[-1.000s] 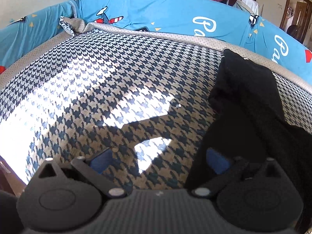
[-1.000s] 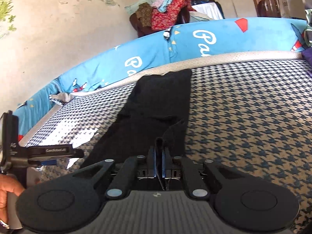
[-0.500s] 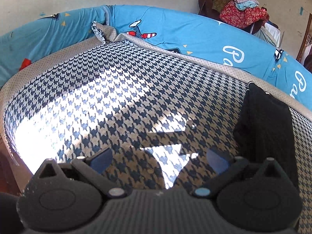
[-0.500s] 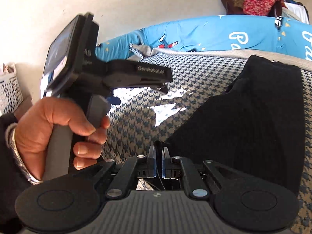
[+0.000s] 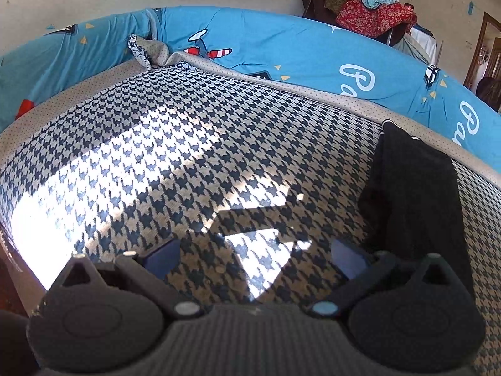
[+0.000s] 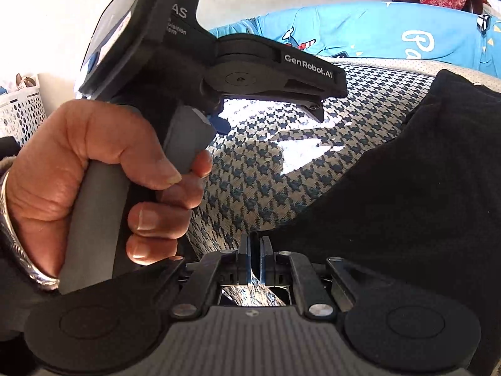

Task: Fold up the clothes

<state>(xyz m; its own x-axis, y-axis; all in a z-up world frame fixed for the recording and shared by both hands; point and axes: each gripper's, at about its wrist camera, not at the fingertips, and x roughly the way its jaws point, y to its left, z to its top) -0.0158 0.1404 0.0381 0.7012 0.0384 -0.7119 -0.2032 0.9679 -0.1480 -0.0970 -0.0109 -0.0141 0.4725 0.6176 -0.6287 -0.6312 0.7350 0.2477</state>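
Observation:
A black garment (image 5: 413, 203) lies spread along the right side of the houndstooth bed cover (image 5: 188, 163). In the right wrist view the black garment (image 6: 391, 203) fills the right half, and its near edge runs in between the pads of my right gripper (image 6: 255, 244), which is shut on it. My left gripper (image 5: 253, 250) stands open over bare bed cover with nothing between its fingers. From the right wrist view I see the left gripper (image 6: 319, 106) from the side, held by a person's hand (image 6: 103, 169), just left of the garment.
A blue cartoon-print bedsheet (image 5: 281, 50) rims the far side of the bed. A pile of colourful clothes (image 5: 369, 6) sits on a chair behind it. A white perforated basket (image 6: 18, 109) stands at the left. A doorway (image 5: 482, 50) opens at the far right.
My right gripper swung left with the garment's edge, close up to the left gripper and the hand. The garment no longer covers the left gripper's right finger.

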